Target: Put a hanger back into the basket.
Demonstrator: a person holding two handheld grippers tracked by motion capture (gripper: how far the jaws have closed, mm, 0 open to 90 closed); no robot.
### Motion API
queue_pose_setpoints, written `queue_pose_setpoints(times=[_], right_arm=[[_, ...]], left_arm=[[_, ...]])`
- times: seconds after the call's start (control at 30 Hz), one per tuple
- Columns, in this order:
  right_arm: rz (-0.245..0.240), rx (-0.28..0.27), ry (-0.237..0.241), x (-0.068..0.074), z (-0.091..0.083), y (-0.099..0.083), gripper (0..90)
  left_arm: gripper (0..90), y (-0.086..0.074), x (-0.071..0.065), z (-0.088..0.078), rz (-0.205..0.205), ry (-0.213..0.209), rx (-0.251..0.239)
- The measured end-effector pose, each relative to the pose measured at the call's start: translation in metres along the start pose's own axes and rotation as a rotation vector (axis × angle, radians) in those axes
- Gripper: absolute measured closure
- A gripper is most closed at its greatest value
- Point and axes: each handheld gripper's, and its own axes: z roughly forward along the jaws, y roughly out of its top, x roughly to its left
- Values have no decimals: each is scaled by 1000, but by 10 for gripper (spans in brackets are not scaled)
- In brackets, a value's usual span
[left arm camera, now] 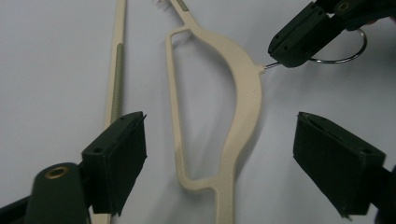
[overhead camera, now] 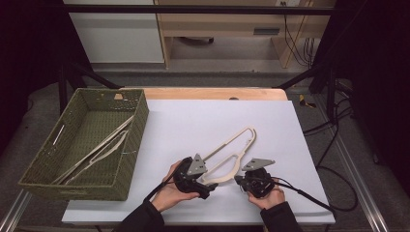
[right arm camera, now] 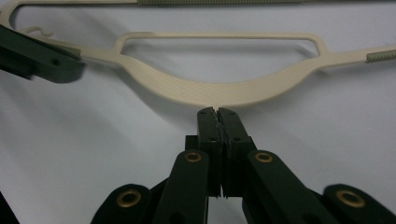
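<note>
A cream plastic hanger (overhead camera: 232, 145) lies flat on the white table top (overhead camera: 193, 121). My left gripper (overhead camera: 212, 187) is open at the hanger's lower end. In the left gripper view its jaws (left arm camera: 219, 126) stand wide on either side of the hanger's curved shoulder (left arm camera: 243, 93) without touching it. My right gripper (overhead camera: 240, 180) is shut on the hanger's metal hook (left arm camera: 338, 61), pinching the wire right at the neck. In the right gripper view its jaws (right arm camera: 217, 112) are pressed together against the middle of the hanger (right arm camera: 215, 93).
A green woven basket (overhead camera: 138, 130) stands at the table's left and holds more cream hangers (overhead camera: 101, 145). Cables trail off the table's right side (overhead camera: 333, 193). Dark frame posts stand at the back corners.
</note>
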Motion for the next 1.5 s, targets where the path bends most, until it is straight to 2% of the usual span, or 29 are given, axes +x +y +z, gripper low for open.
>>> queue_pose_setpoints(times=[0.23, 0.43, 0.47, 0.7, 0.87, 1.07, 1.13, 1.2, 1.27, 1.33, 1.37, 1.43, 1.5], right_arm=[[-4, -13, 3, 1, -4, 3, 897], [-20, -12, 6, 1, -8, 6, 897], [-10, -13, 5, 2, -9, 7, 897], [-40, -12, -5, 2, -13, 10, 897], [-33, -6, -13, 4, -15, 11, 896], [-40, -15, -12, 4, -17, 11, 887], [-25, -30, -3, 4, -22, 12, 838], [-20, -73, 15, 1, -33, 13, 814], [8, -114, 13, -2, -44, 14, 773], [22, -181, 0, -7, -57, 14, 698], [47, -233, -7, -13, -68, 12, 660], [66, -298, -15, -21, -78, 9, 586], [106, -367, -36, -32, -88, 4, 494]], left_arm=[[288, 8, -3, 21, 23, -41, 46], [375, 13, -7, 35, 86, -43, 109], [394, 14, -8, 37, 94, -36, 113], [579, 17, -12, 43, 146, -40, 160], [692, 18, -14, 45, 160, -48, 179], [725, 19, -19, 43, 223, -15, 176], [731, 19, -21, 42, 240, -5, 172], [735, 19, -21, 41, 251, -2, 171], [739, 20, -22, 39, 257, 0, 168], [744, 20, -22, 36, 252, -1, 156], [746, 20, -22, 35, 251, 3, 152], [751, 21, -21, 31, 252, 6, 143], [756, 22, -20, 26, 248, 11, 133]])
